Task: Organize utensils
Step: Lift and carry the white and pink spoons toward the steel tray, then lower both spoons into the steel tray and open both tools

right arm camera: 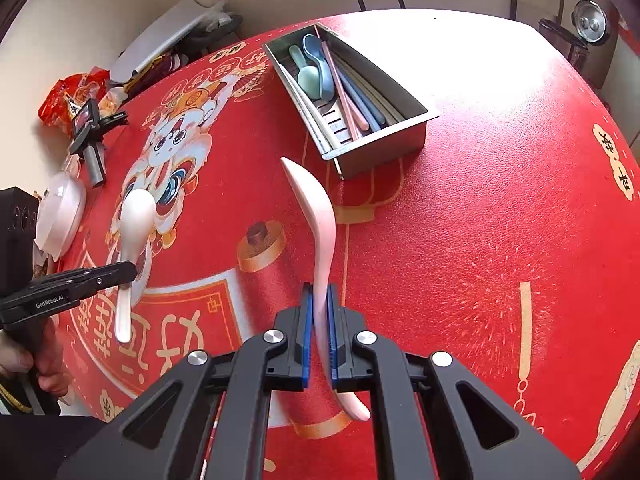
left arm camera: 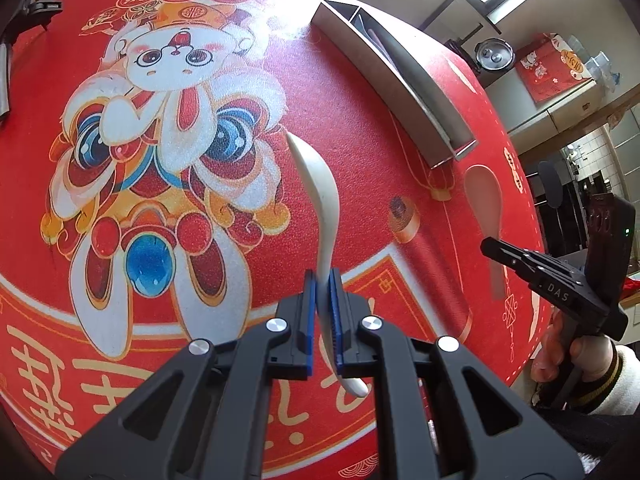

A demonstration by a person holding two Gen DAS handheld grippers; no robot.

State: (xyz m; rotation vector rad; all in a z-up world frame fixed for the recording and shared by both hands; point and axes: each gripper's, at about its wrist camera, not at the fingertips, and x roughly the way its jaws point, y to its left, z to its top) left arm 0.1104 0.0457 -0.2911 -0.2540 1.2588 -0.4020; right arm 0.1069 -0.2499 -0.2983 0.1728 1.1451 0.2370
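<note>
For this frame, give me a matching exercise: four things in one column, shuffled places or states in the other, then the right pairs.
Things:
1. white spoon
2. pink spoon
3. blue spoon
4. metal organizer tray

Places or states:
A. lying inside the tray
B. clamped in the right claw
C. standing on the red mat
D. clamped in the left claw

Pairs: 1-D, 2-B, 3-A, 4-C
</note>
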